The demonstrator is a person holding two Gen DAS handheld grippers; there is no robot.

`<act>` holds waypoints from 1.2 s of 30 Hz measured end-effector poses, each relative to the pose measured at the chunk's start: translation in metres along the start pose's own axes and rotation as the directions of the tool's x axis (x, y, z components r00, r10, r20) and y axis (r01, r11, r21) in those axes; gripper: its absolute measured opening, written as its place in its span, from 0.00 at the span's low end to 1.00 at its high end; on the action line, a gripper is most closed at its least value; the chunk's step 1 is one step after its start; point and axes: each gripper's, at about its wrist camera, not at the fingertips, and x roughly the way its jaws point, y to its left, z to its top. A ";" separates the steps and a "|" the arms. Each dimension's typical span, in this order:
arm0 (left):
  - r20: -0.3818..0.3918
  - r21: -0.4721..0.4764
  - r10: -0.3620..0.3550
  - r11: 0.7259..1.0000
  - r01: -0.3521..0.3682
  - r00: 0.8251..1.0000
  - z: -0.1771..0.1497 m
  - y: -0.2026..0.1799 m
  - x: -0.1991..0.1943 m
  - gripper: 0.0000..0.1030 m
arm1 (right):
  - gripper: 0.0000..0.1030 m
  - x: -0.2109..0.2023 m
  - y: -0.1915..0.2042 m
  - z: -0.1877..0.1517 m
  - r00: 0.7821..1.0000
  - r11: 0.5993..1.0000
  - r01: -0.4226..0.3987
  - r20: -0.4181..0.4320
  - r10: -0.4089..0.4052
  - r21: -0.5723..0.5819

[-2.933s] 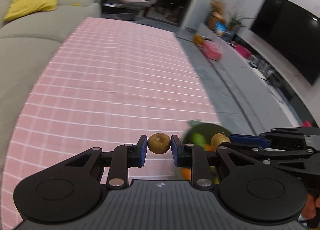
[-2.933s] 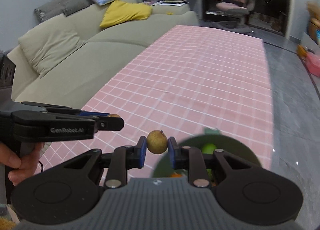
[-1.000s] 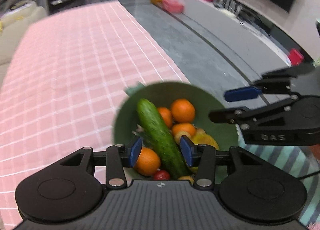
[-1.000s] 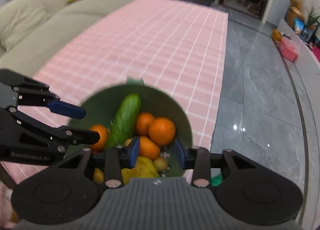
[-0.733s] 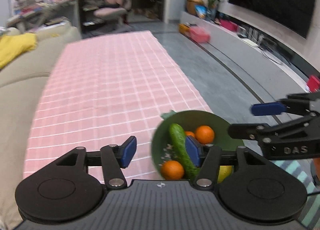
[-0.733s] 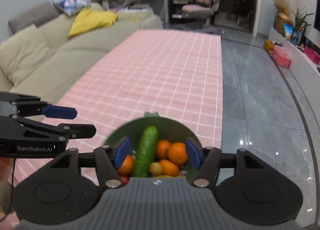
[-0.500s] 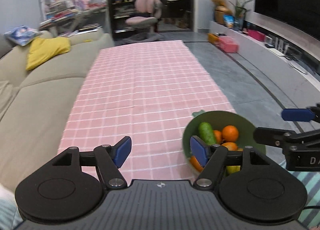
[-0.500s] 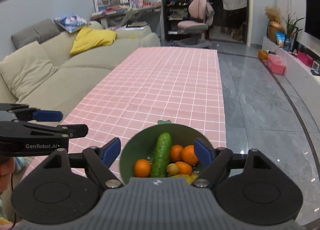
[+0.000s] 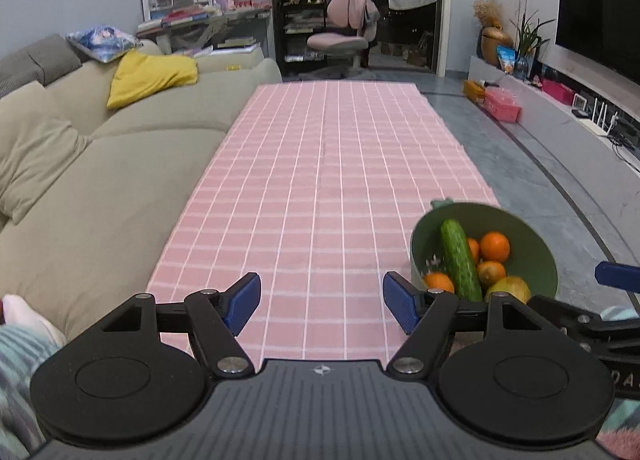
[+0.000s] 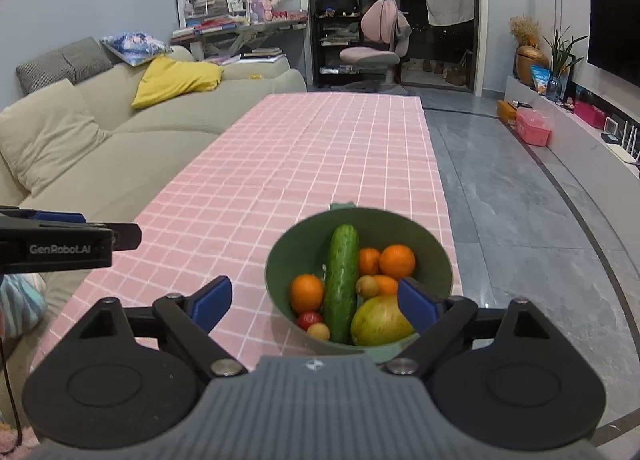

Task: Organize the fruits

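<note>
Fruits in bowl | left gripper opening, empty | right gripper opening, empty

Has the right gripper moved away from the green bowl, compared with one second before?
Yes. The right gripper has pulled back: the green bowl, then partly hidden under its jaws, now shows almost whole on the pink cloth. Its jaws are opening, holding nothing.

Fruit-filled green bowl on pink tablecloth

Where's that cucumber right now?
The cucumber lies lengthwise in the green bowl near the right edge of the pink checked tablecloth, with oranges on its right and one on its left.
</note>
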 end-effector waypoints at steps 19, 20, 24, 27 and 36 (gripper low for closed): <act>-0.114 0.009 -0.028 1.000 0.029 0.993 -0.022 -0.004 0.021 0.80 | 0.87 0.029 -0.003 -0.010 0.994 1.000 0.013 -0.112 -0.010 0.021; -0.114 0.007 -0.028 1.000 0.029 0.993 -0.022 -0.004 0.020 0.80 | 0.87 0.030 -0.002 -0.010 0.994 1.000 0.013 -0.111 -0.010 0.020; -0.114 0.009 -0.028 1.000 0.029 0.993 -0.022 -0.004 0.021 0.80 | 0.87 0.030 -0.002 -0.010 0.994 1.000 0.012 -0.110 -0.010 0.018; -0.114 0.008 -0.029 1.000 0.030 0.993 -0.022 -0.003 0.021 0.80 | 0.87 0.029 -0.002 -0.010 0.994 1.000 0.013 -0.111 -0.011 0.017; -0.111 0.007 -0.031 0.999 0.032 0.993 -0.020 -0.003 0.020 0.80 | 0.87 0.029 -0.002 -0.011 0.994 1.000 0.013 -0.113 -0.012 0.008</act>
